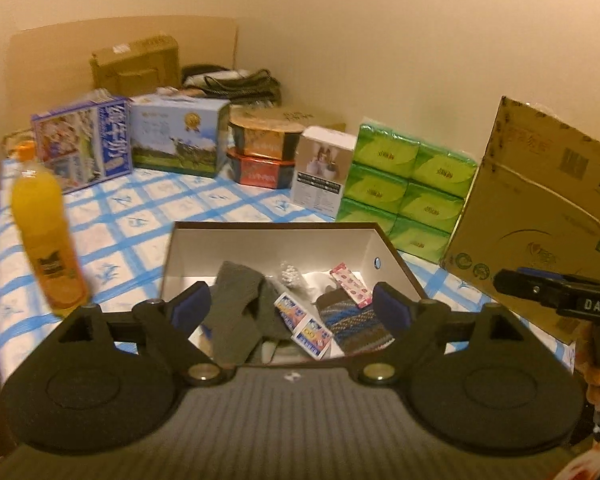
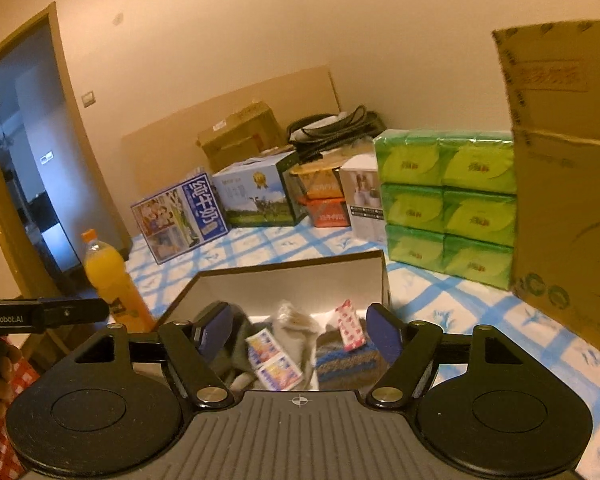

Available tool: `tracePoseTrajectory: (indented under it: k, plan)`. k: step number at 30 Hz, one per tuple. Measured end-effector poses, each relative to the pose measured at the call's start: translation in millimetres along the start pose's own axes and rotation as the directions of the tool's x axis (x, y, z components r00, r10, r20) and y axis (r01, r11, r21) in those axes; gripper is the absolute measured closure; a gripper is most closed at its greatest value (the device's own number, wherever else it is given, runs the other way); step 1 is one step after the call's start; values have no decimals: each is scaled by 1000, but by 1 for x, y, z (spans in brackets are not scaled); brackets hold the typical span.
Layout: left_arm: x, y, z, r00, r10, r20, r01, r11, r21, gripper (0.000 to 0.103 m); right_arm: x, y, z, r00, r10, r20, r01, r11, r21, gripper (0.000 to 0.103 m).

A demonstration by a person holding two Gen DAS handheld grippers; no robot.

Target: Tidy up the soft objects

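A white open box (image 1: 236,248) with a dark rim sits at the near edge of the blue-checked cloth (image 1: 140,208), and the soft things lie inside it: a grey-green knitted sock (image 1: 236,312) toward its left side, a striped knitted sock (image 1: 356,324) toward its right, a few small printed sachets (image 1: 300,320) between them and a pink-patterned packet (image 1: 350,286) just behind the striped one.

The left gripper (image 1: 292,312) hangs over the box's near side, its jaws spread wide with nothing between the blue pads (image 1: 188,310). The right gripper (image 2: 296,334) stands the same way — jaws wide apart, holding nothing.

An orange drink bottle (image 1: 48,240) stands near the cloth's left edge. Along the far edge runs a row: milk cartons (image 1: 84,144), two stacked tins (image 1: 260,156), a white carton (image 1: 324,172) and green tissue packs (image 1: 404,184). A large cardboard box (image 1: 540,208) stands at the right edge — beside the tissue packs.
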State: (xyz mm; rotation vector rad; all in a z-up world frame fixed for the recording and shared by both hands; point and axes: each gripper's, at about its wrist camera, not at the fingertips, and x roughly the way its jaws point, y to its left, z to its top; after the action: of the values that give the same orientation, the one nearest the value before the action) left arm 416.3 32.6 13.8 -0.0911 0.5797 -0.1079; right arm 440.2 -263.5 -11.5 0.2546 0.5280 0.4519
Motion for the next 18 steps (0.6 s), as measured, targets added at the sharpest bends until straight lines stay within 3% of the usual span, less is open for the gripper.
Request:
tracePoseTrajectory:
  k: [6,12,18]
  plan:
    - [-66,-7,-23,999,34,38,-35,999,14,16,-52,45,-25,996,-89,20,89,996,-23,25]
    - [-127,-24,-57,996,65,53,-70,994,87,16,-96,93,-56,993,-115,25,117,990,-80,24]
    - [-179,-23,-85,996,76,37,-77,996,41,16,-132,129,-87,991,-132,-10,131,988,-79,24]
